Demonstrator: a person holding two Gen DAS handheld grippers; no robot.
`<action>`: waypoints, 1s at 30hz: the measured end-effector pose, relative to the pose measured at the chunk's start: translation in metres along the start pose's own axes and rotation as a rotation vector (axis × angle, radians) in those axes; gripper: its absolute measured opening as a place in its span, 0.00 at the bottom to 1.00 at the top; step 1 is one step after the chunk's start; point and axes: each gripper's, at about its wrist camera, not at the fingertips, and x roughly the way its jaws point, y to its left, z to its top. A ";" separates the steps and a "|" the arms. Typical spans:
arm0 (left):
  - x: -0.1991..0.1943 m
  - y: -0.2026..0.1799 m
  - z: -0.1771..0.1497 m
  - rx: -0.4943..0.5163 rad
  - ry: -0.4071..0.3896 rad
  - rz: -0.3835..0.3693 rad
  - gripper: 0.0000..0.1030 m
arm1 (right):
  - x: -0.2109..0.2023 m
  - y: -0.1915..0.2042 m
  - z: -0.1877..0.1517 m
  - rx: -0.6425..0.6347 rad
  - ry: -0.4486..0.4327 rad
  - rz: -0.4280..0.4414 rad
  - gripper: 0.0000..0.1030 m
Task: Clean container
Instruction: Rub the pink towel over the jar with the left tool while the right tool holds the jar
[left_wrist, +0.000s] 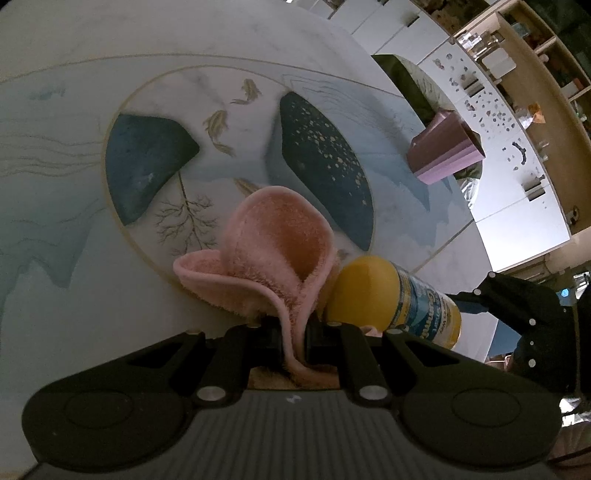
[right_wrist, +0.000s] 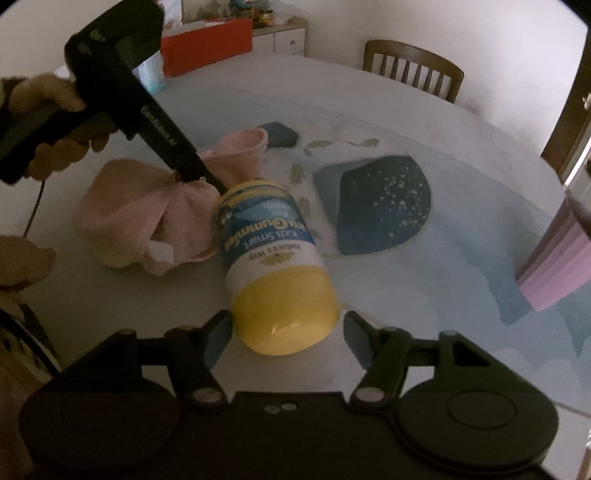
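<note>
A yellow vitamin bottle (right_wrist: 273, 258) with a blue label lies on its side on the table, lid end towards my right gripper (right_wrist: 288, 332). That gripper is open, one finger on each side of the lid, apparently not touching. My left gripper (left_wrist: 291, 325) is shut on a fluffy pink cloth (left_wrist: 273, 251). The cloth bunches up right beside the bottle's (left_wrist: 369, 291) base. In the right wrist view the left gripper (right_wrist: 199, 177) comes down from the upper left, held by a hand (right_wrist: 48, 99). It presses the cloth (right_wrist: 140, 214) against the bottle's far end.
The round table (right_wrist: 461, 155) has a painted pattern of dark blue patches and gold fish. A pink-purple box (right_wrist: 554, 258) stands at its right edge. Behind the table are a wooden chair (right_wrist: 413, 66), a red box (right_wrist: 207, 40), and white cabinets (left_wrist: 517, 177).
</note>
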 end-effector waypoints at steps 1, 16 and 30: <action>-0.001 -0.001 -0.001 0.005 -0.001 0.002 0.10 | -0.001 -0.002 0.000 0.021 -0.006 0.016 0.62; -0.034 -0.041 -0.018 0.181 -0.056 -0.009 0.10 | 0.001 -0.059 -0.008 0.541 0.027 0.256 0.60; -0.035 -0.133 -0.001 0.589 -0.090 -0.071 0.10 | 0.013 -0.087 -0.015 0.720 0.084 0.358 0.60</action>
